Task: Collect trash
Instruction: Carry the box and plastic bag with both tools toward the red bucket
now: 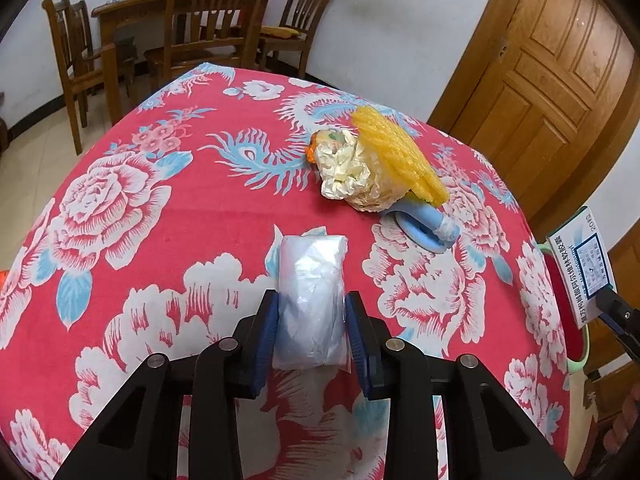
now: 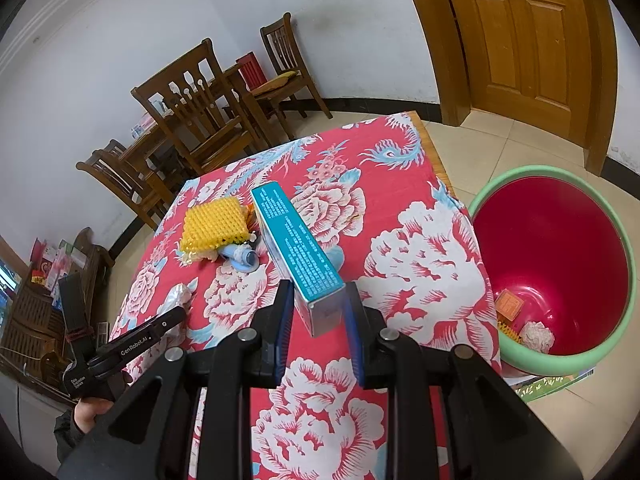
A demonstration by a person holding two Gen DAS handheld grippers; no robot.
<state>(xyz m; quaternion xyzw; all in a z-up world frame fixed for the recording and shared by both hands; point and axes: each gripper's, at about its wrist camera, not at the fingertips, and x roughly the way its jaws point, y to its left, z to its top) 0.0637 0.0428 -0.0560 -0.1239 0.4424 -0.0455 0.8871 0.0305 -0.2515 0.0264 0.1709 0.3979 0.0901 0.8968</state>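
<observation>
A clear plastic packet (image 1: 312, 280) lies on the red flowered tablecloth (image 1: 160, 220), and my left gripper (image 1: 311, 300) is shut on it, blue pads touching both its sides. My right gripper (image 2: 318, 292) is shut on a blue and white medicine box (image 2: 292, 240), held above the table near its right edge. That box (image 1: 580, 264) also shows at the far right of the left wrist view. Further back lie a yellow foam net (image 1: 396, 156), a crumpled wrapper (image 1: 352, 172) and a light blue tube (image 1: 428, 228), bunched together.
A green-rimmed bin (image 2: 484, 200) with a red inside stands on the floor right of the table, with an orange packet (image 2: 508, 304) and crumpled paper (image 2: 536, 336) in it. Wooden chairs (image 2: 200, 120) and a second table stand behind. A wooden door (image 2: 520, 40) is at the back right.
</observation>
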